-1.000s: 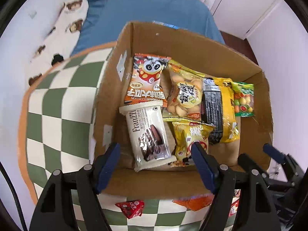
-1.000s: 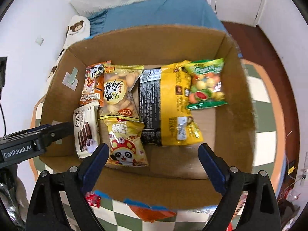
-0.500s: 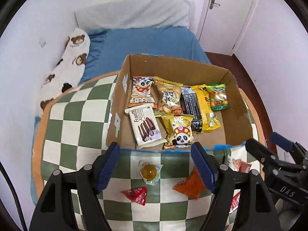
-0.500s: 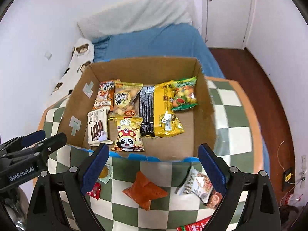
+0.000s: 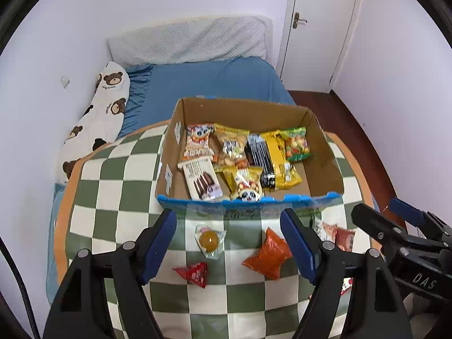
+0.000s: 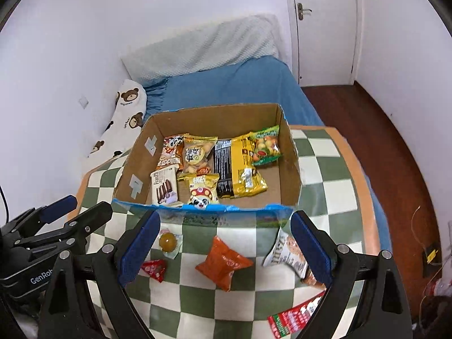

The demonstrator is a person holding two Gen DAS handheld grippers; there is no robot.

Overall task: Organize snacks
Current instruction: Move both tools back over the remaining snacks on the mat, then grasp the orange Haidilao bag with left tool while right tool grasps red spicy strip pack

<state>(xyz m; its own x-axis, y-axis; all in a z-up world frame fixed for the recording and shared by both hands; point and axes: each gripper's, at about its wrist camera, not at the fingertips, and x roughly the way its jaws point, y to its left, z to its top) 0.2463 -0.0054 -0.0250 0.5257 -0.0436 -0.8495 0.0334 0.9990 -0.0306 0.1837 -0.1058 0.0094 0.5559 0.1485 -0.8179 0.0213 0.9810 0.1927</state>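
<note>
I am holding the left hand-held gripper [image 5: 228, 243] open and empty over the checked bench [image 5: 113, 197], above a jelly cup [image 5: 209, 240]. The box [image 5: 322, 147] beyond is holding seven snack packs. The right hand-held gripper [image 6: 224, 251] is gaping, empty, over an orange pouch [image 6: 223, 262].
</note>
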